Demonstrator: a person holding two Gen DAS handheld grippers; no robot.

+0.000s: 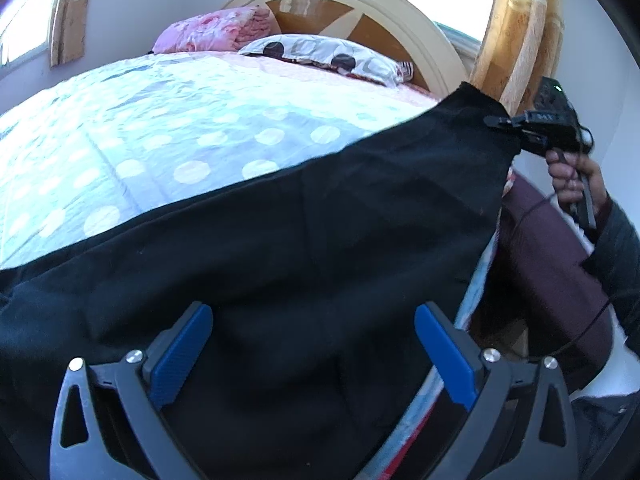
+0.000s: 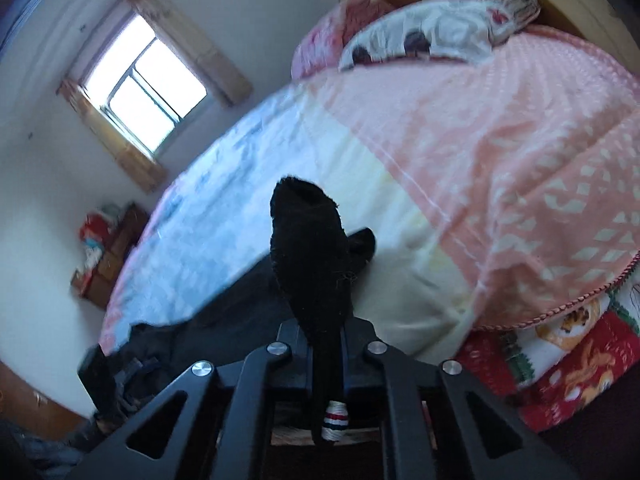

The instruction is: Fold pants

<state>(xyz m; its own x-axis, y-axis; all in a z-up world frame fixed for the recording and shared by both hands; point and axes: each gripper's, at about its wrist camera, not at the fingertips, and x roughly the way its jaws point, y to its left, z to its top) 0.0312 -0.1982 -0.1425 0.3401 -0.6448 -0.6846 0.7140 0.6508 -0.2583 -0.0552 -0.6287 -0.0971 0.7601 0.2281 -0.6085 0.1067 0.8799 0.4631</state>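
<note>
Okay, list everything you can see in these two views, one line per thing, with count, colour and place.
pants: one, black, spread across the near side of the bed, one corner lifted
bed cover: one, pale blue with light dots, pink towards the head
pillow: one, white with dark spots, at the headboard
folded quilt: one, pink floral, beside the pillow
headboard: one, cream and brown, curved
windows: two, curtained
left gripper: open, blue pads over the pants
right gripper: shut on the pants
hand: one, holding the right gripper
</note>
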